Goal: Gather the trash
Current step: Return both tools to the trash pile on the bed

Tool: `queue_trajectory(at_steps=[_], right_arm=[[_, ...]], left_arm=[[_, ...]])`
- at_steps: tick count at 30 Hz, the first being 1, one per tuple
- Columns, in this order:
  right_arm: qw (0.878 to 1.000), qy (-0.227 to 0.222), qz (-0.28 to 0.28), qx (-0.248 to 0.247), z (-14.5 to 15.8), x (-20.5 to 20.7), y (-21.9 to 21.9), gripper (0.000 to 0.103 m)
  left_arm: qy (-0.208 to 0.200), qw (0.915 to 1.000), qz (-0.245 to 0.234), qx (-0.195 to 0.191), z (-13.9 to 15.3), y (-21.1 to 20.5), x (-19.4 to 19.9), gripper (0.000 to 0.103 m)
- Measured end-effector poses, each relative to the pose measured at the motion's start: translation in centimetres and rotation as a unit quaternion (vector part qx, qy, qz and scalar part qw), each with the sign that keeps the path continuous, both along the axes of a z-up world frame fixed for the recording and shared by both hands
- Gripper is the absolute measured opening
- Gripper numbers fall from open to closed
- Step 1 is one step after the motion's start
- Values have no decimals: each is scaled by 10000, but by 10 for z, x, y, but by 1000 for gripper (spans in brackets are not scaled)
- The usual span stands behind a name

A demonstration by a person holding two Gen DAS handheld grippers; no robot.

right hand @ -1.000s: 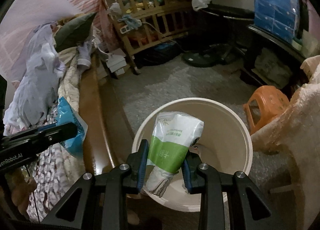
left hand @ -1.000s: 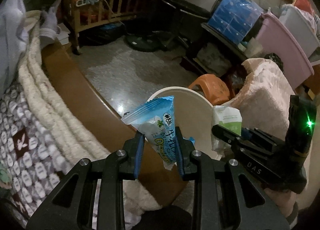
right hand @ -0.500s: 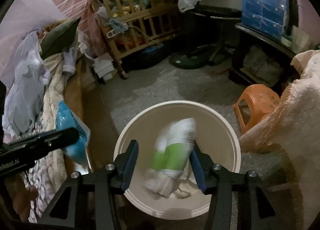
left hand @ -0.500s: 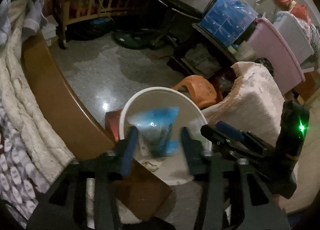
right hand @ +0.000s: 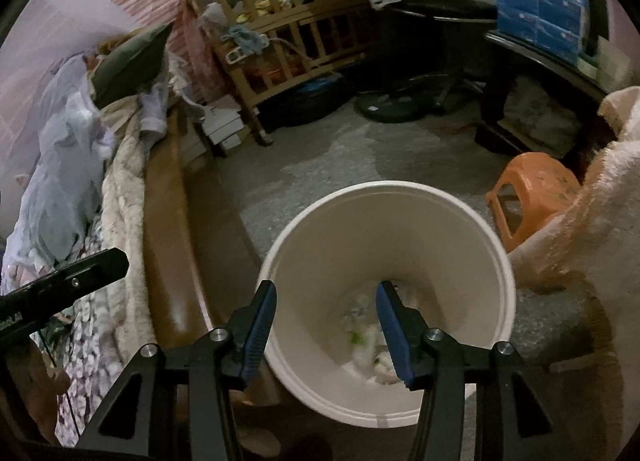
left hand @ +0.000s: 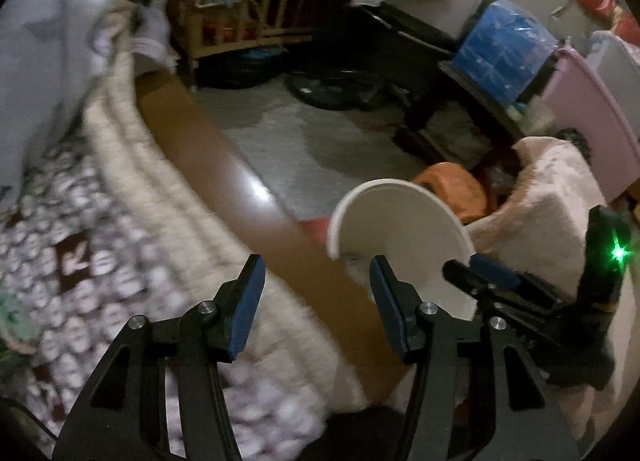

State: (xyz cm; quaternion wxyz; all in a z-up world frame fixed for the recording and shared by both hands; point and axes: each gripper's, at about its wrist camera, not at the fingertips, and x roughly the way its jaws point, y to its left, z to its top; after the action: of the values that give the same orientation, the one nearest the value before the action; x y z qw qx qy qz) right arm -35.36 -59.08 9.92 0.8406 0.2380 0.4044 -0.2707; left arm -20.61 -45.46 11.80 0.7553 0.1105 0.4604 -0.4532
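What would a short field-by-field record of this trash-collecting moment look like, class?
left hand-held gripper: open, empty, over the bed edge
right hand-held gripper: open, empty, above the bin
white bin: on the floor beside the bed, blurred wrappers at its bottom
orange stool: right of the bin

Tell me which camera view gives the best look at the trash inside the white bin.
The right wrist view: it looks straight down into the white bin, so the trash at the bottom shows, though blurred. The left wrist view sees the bin from the side, showing only its rim and inner wall.
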Motion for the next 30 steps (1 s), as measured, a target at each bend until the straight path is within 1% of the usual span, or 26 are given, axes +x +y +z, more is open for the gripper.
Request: queue_trajectory(at_steps=[4, 9, 16, 23, 26, 27, 28, 30], right_arm=[[9997, -21, 258, -2, 3, 16, 20, 50], [9975, -130, 700, 51, 10, 42, 51, 50], [9888, -113, 1488, 94, 10, 84, 106, 50], [9761, -87, 2164, 183, 7, 120, 159, 50], [9707, -88, 2390, 229, 6, 129, 177, 50], [9695, -82, 2438, 229, 5, 130, 181, 50], [9673, -61, 2526, 220, 5, 133, 187, 50], [9648, -30, 2622, 215, 4, 138, 195, 50]], left_arm=[[-20, 9998, 197, 72, -4, 28, 8, 53], [-38, 9985, 499, 220, -13, 76, 20, 53], [18, 9939, 1004, 456, -32, 143, 40, 53], [147, 9861, 1557, 559, -45, 205, 63, 53], [231, 9806, 1835, 656, -56, 230, 77, 53], [265, 9774, 1975, 710, -60, 245, 82, 53], [275, 9757, 2047, 734, -61, 252, 84, 53], [334, 9714, 2221, 772, -62, 281, 86, 53]])
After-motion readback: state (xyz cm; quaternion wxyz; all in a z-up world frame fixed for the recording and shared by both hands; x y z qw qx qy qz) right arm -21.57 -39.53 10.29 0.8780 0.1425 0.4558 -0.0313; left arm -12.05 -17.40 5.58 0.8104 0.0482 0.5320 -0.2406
